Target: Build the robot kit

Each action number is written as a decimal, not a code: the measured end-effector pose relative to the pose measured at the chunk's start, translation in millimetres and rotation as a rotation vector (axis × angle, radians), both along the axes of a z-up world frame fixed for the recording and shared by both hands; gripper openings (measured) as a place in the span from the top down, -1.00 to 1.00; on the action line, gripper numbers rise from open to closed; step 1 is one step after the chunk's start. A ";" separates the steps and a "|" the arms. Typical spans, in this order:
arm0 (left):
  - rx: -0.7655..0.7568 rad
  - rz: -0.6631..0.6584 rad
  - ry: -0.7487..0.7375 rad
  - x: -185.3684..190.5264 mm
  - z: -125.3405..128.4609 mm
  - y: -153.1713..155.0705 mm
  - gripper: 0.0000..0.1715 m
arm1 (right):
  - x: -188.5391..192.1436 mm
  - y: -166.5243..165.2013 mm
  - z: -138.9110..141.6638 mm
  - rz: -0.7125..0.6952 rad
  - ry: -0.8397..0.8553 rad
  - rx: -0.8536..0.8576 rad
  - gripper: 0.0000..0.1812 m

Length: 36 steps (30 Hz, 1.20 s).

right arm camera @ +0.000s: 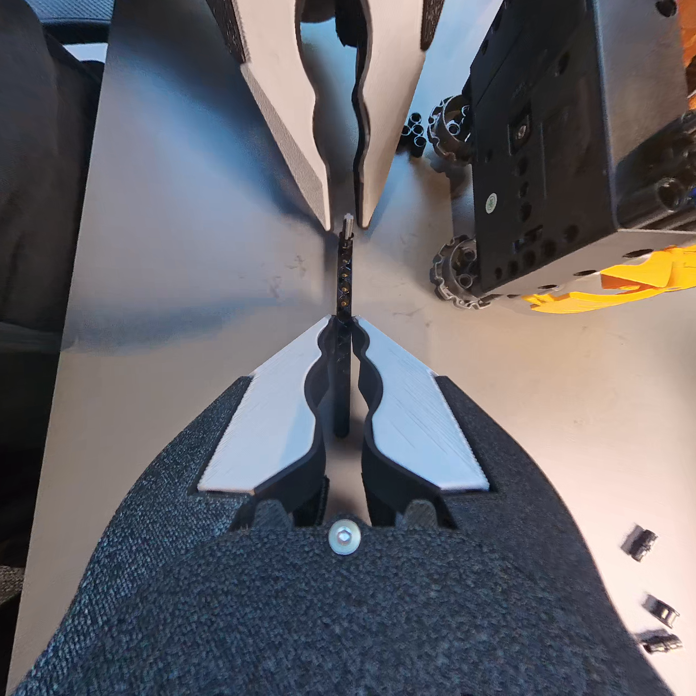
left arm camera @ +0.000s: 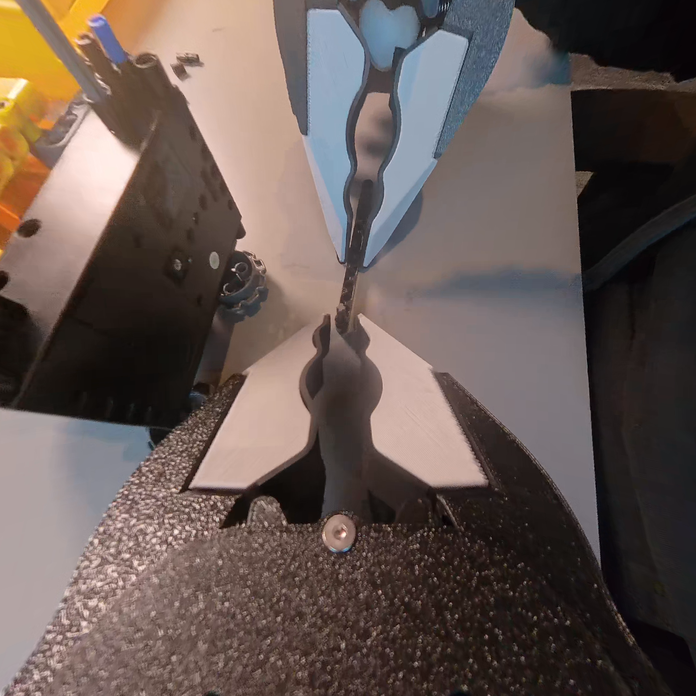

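A white tabletop [right arm camera: 188, 263] carries two facing grippers. The left gripper [right arm camera: 344, 225], smooth white fingers slightly parted, meets a pale peg on a thin black perforated beam [right arm camera: 344, 278]. The right gripper [right arm camera: 343, 320] clamps that beam. A boxy black block [right arm camera: 546, 150] sits rightward.

Light: mixed, warm on the far side of the table [left arm camera: 470, 233], cool bluish nearer the dark surroundings.
Shadows: soft, dark patches on the table under both grippers.
Glare: mild sheen on the black box [right arm camera: 565, 150].
Blur: left wrist view smeared, worst at its left edge; right wrist view sharper.
Distortion: strong wide-angle bending toward the edges.
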State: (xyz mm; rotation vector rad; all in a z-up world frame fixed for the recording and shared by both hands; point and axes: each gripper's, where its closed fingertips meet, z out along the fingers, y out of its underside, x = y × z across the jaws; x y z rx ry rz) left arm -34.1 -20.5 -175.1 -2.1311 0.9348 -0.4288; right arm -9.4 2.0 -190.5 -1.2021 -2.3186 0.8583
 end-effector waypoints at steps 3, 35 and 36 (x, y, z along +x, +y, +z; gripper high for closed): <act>0.022 -0.011 0.007 1.4 3.5 -1.4 0.90 | -0.1 0.0 -0.2 0.002 0.000 0.004 0.92; 0.015 -0.023 -0.033 3.4 -1.5 0.8 0.98 | 0.0 -0.3 -0.1 0.019 0.007 0.012 0.92; 0.012 -0.020 -0.046 3.8 -1.3 -0.1 0.92 | 0.0 0.0 0.1 0.020 0.014 0.015 0.92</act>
